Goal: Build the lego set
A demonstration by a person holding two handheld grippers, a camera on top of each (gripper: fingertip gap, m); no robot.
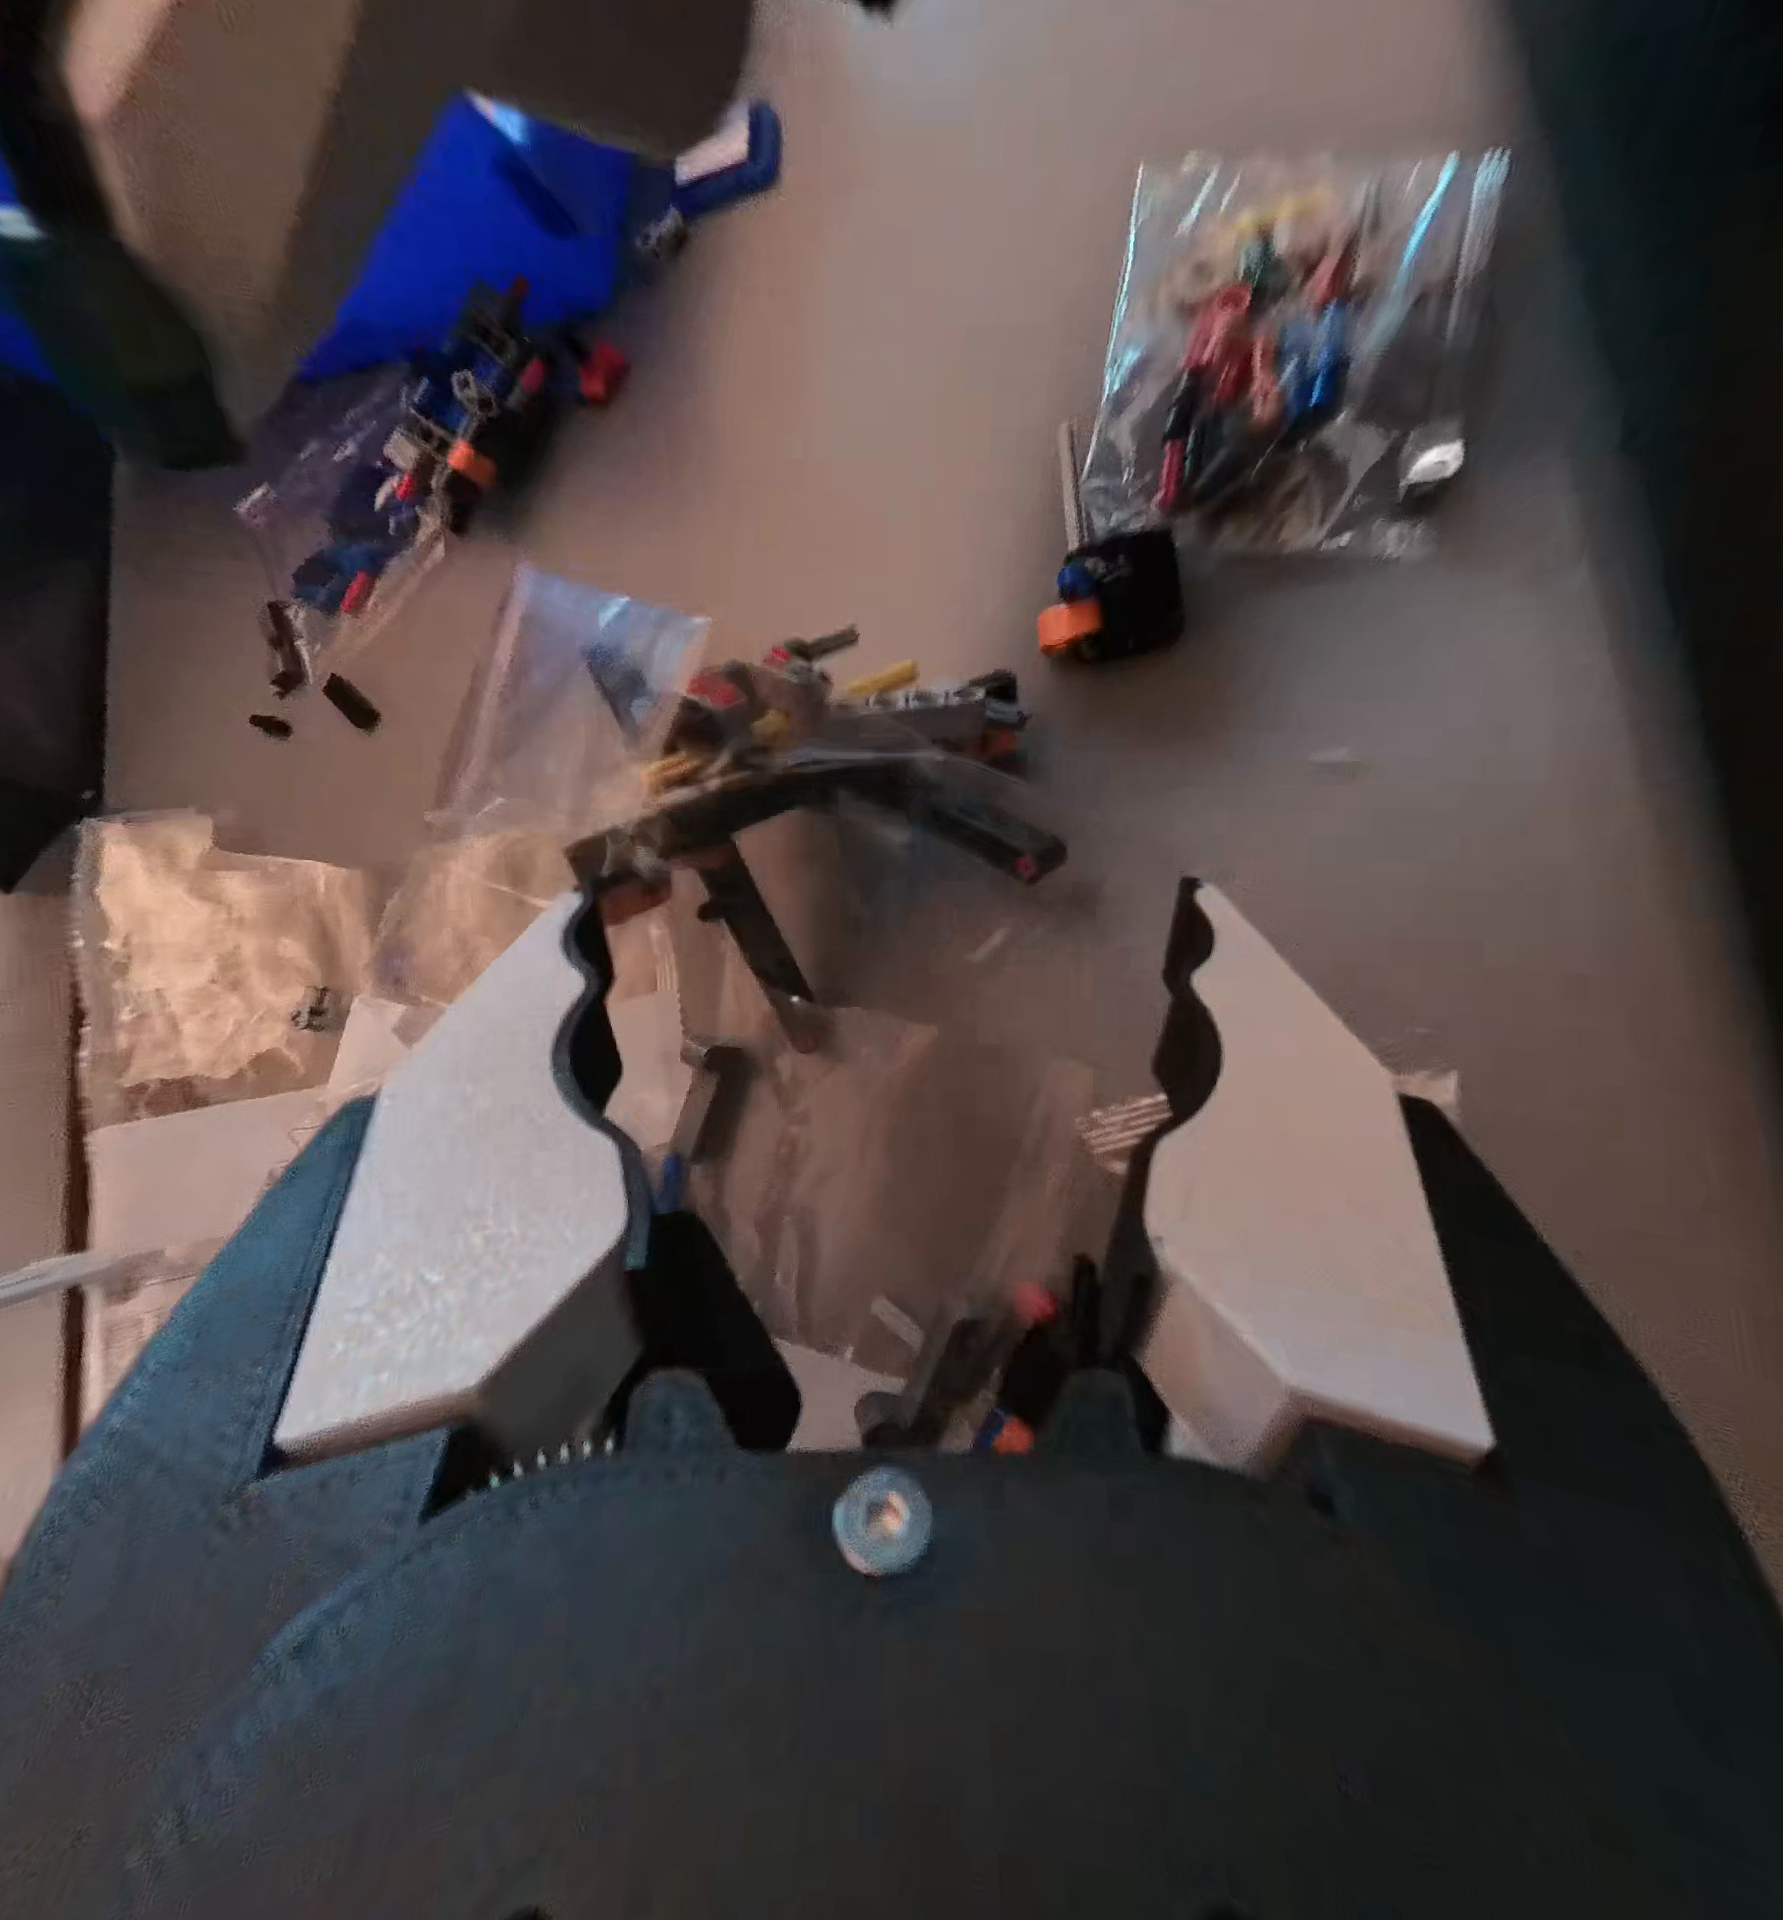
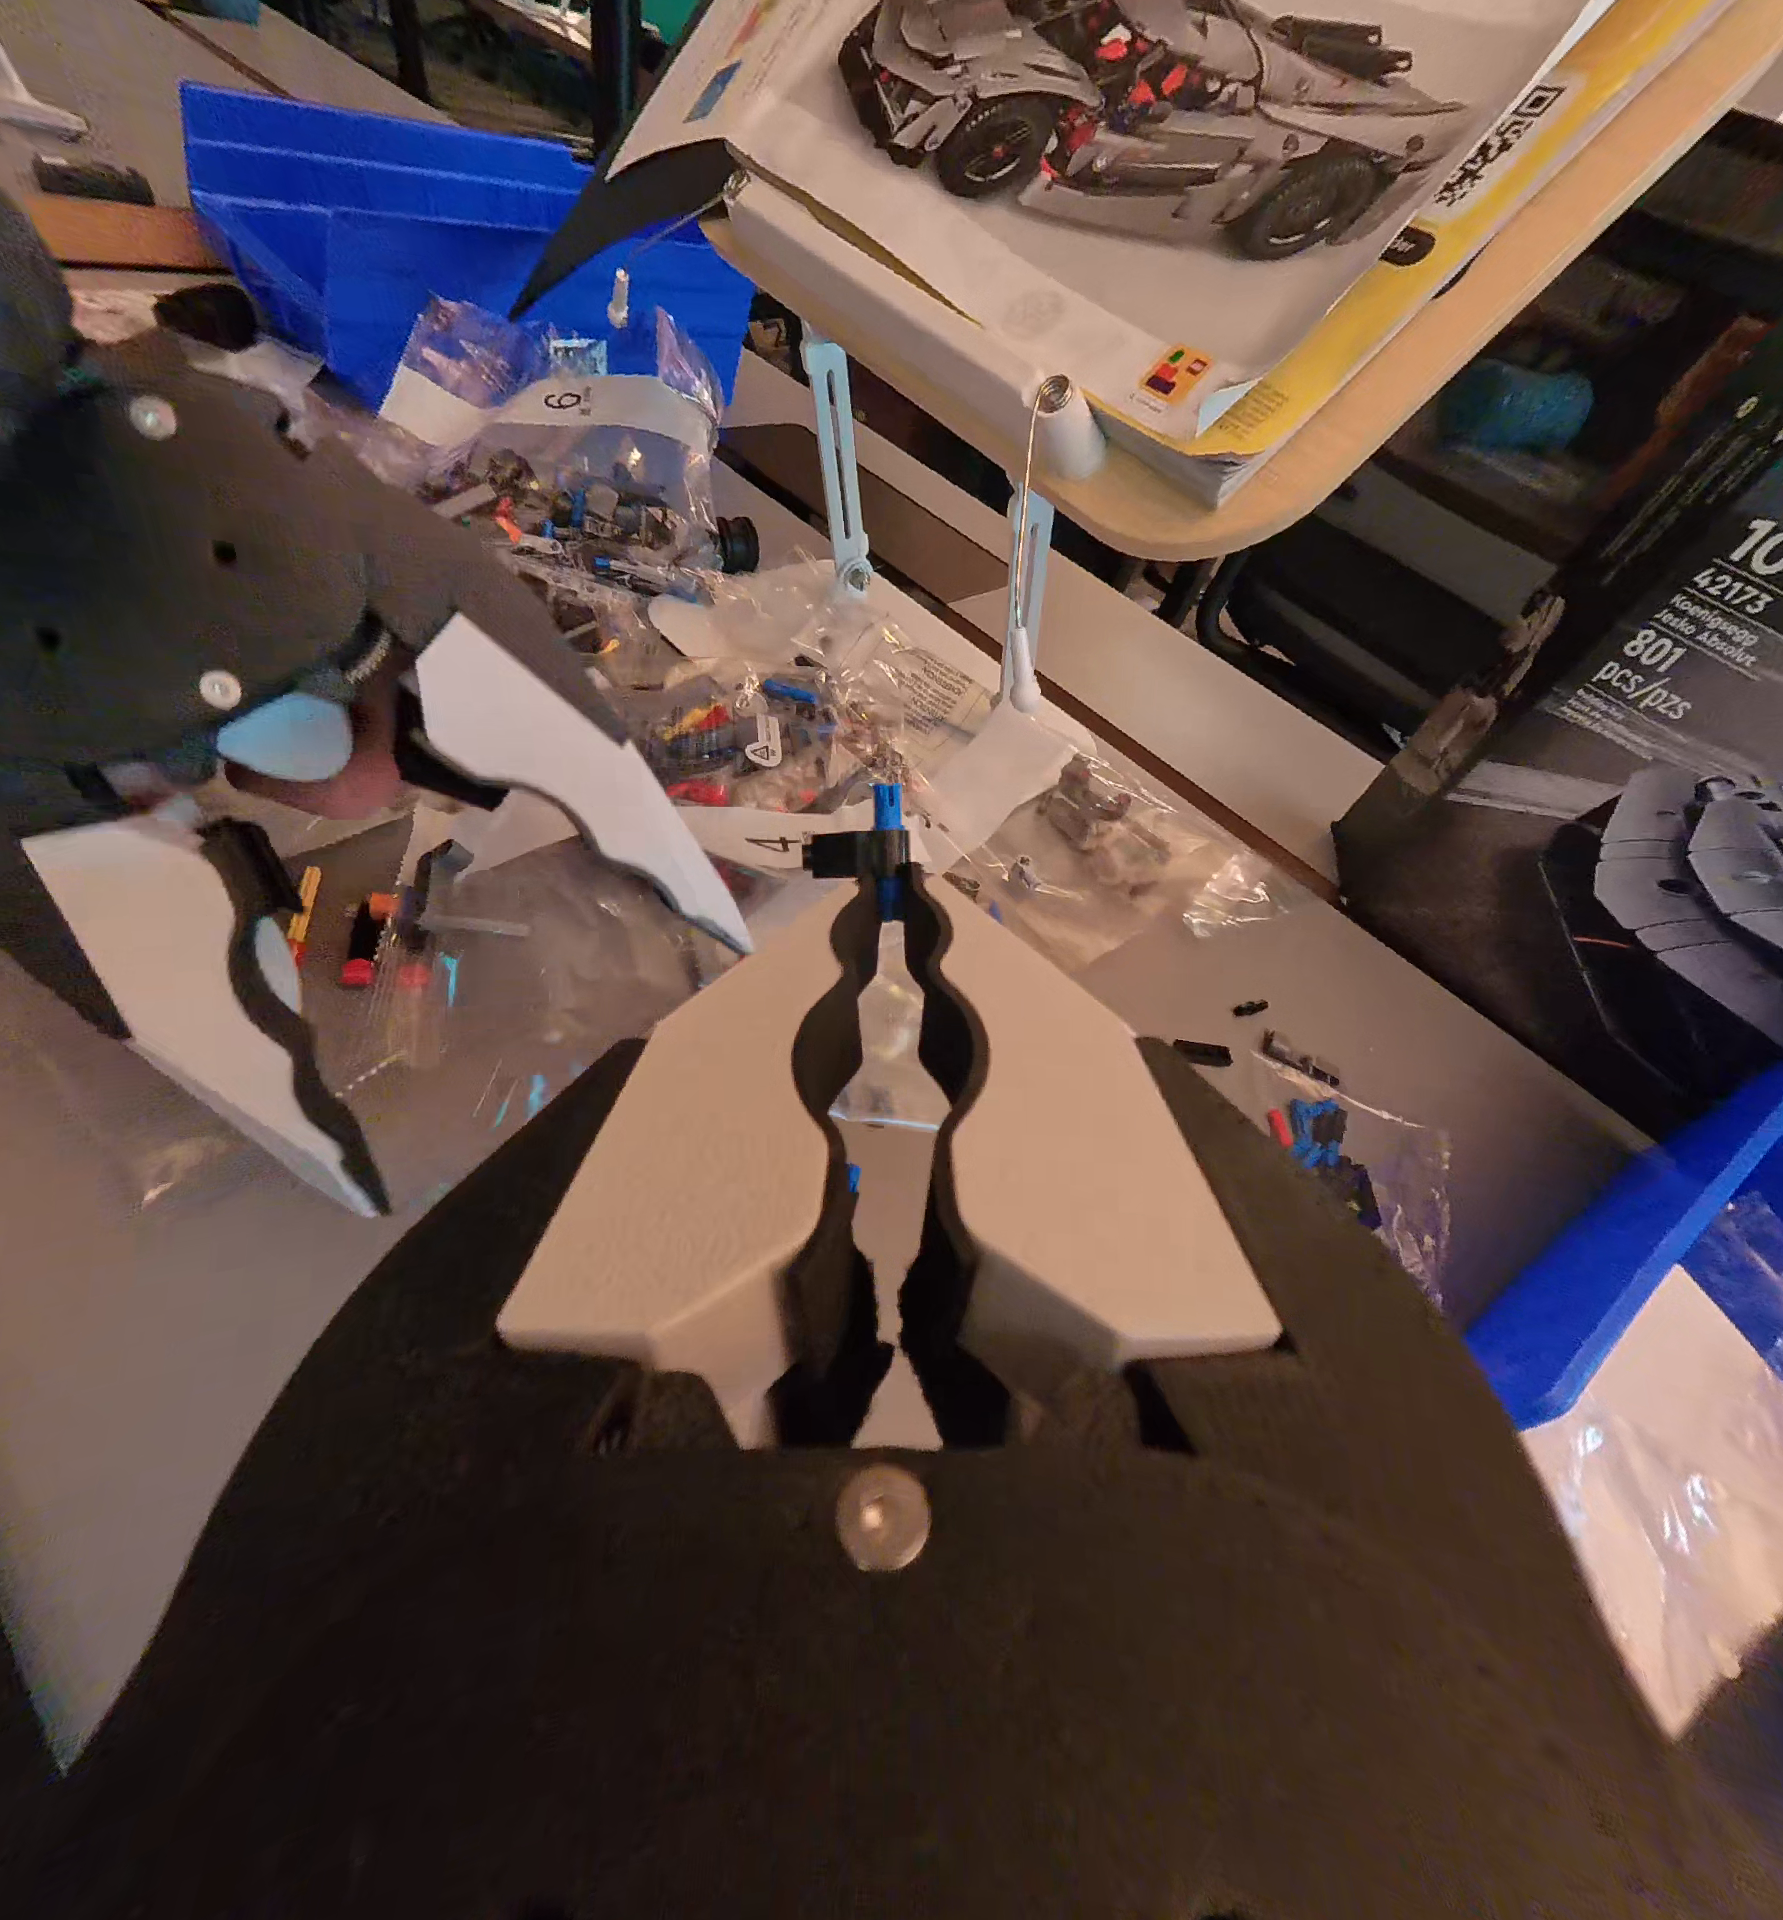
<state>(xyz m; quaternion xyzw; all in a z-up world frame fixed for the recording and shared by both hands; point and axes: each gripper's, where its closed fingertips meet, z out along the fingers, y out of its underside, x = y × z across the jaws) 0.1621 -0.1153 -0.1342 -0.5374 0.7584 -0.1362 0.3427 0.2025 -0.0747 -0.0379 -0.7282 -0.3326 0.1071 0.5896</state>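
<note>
Left wrist view first, and it's pretty smeared. My left claw (image 1: 882, 914) is spread wide with nothing between the jaws, hanging over the grey table (image 1: 1282, 831). Just past the fingertips sits a half-built lego assembly (image 1: 814, 748), dark grey beams with yellow and red bits, partly lying on a crinkly clear bag (image 1: 575, 675). Further off there's a sealed parts bag (image 1: 1292, 353) stuffed with red and blue pieces, a small black chunk with an orange part (image 1: 1110, 603) right beside it, and a few loose black pins (image 1: 315, 686) off to the left. A blue bin (image 1: 492, 229) is at the back.

Right wrist view is sharper. My right claw (image 2: 885, 894) is clenched on a small piece: a blue pin (image 2: 887, 831) pushed through a black connector (image 2: 851, 852), pinched right at the tips and held up over the table (image 2: 1178, 665). The fingers (image 2: 1053, 1143) are matte white with wavy black inner edges. The left claw (image 2: 513, 1039) shows on the left, gaping open above a heap of clear bags (image 2: 596, 509). Behind, a booklet stand (image 2: 1230, 509) holds the instruction book (image 2: 1126, 156) with a grey car on it, and the dark set box (image 2: 1645, 831) stands on the right, near scattered blue and black pins (image 2: 1313, 1132).
</note>
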